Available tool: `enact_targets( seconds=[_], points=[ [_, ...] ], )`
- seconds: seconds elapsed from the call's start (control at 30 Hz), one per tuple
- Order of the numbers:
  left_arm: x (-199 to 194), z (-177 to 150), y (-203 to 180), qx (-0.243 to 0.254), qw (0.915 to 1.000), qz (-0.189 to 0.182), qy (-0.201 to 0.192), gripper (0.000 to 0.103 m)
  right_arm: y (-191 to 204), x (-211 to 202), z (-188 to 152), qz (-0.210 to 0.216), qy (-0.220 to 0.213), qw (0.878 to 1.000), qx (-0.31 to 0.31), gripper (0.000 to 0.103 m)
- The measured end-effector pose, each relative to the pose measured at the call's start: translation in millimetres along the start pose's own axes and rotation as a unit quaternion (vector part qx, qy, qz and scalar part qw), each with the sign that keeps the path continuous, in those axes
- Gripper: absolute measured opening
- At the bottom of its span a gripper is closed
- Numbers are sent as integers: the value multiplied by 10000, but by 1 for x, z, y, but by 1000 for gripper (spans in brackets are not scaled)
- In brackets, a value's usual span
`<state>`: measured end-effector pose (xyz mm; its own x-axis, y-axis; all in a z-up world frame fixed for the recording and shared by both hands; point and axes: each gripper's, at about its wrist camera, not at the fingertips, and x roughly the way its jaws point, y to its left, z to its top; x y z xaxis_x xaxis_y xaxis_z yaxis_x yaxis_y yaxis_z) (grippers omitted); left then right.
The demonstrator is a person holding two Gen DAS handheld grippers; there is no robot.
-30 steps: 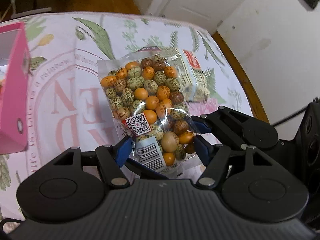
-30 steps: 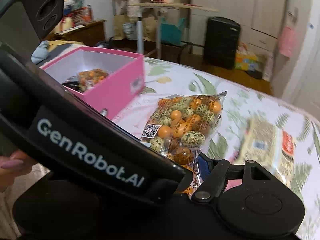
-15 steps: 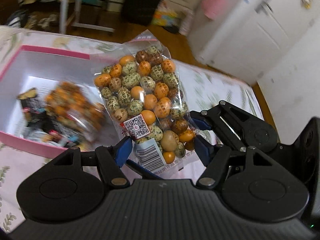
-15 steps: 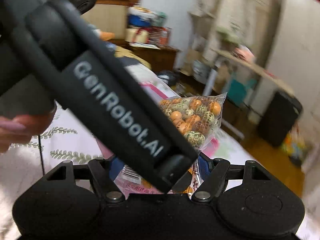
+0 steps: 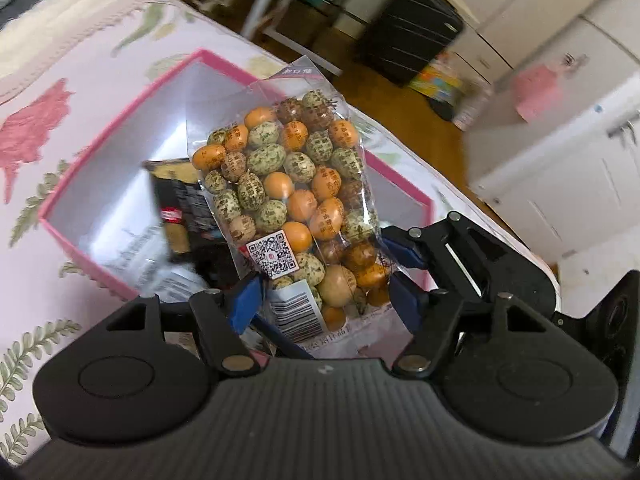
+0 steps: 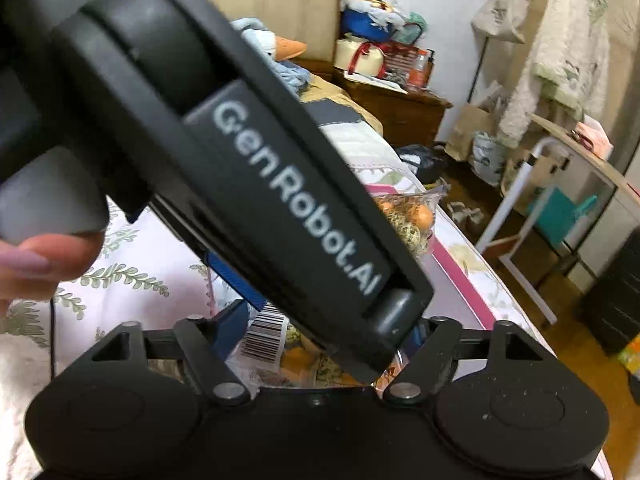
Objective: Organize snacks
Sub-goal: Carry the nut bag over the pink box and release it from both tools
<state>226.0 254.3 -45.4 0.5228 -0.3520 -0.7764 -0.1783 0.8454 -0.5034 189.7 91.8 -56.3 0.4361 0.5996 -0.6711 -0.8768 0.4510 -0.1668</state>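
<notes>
Carrying: we have the clear plastic bag of orange, green-speckled and brown coated nuts (image 5: 288, 184) in the air above the open pink cardboard box (image 5: 80, 256). The box sits on the floral-cloth surface (image 5: 60, 60).
Step in hand: the transfer, as we judge it. The bag is over the box mouth but not yet inside.
Bag position: it stands upright with the barcode end down between the claws. Its sealed top leans over the far rim of the box.
Left claw (image 5: 326, 300): its blue pads (image 5: 248, 300) press on the two side edges of the bag's lower end, so we read it as clamped on the bag.
Right claw (image 6: 324, 328): its jaws have just been opening, with the barcode end of the bag between them. The left tool's body hides its pads, so we cannot tell whether they press on the bag.
Box contents: a dark snack packet (image 5: 188, 200) and a pale packet (image 5: 136, 248) lie inside. Bare white floor shows toward the near-left corner.
Hand: fingertips (image 6: 24, 264) show on the left tool's handle in the right wrist view.
Next move calls for: lowering the bag's bottom end below the rim, then spreading both claws so it lies flat on or beside the packets.
Caution: the bag is slack and slippery. If one claw lets go early, it may swing and catch on the far wall.
</notes>
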Motion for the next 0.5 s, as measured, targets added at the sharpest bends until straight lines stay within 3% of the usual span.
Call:
enact_targets(
  seconds=[0.03,0.1,0.2,0.33,0.5],
  points=[
    [1,1,6,-137,9999,31,-49,70,3,4,0,-53,-46,9999,-134,89],
    [6,2,16,-296,9993,202,-108,70,13,7,-1,-321,-165,9976,-589,90],
    [7,0,16,-69,9970,642,-420,70,20,7,-7,-788,-26,9932,-853,90],
    [-3,-5,10,70,9971,546,-530,70,16,-14,-22,-767,120,9965,-314,90],
    [-23,-5,-9,643,9942,630,-590,66,11,-66,-49,-499,21,9974,525,90]
  ],
)
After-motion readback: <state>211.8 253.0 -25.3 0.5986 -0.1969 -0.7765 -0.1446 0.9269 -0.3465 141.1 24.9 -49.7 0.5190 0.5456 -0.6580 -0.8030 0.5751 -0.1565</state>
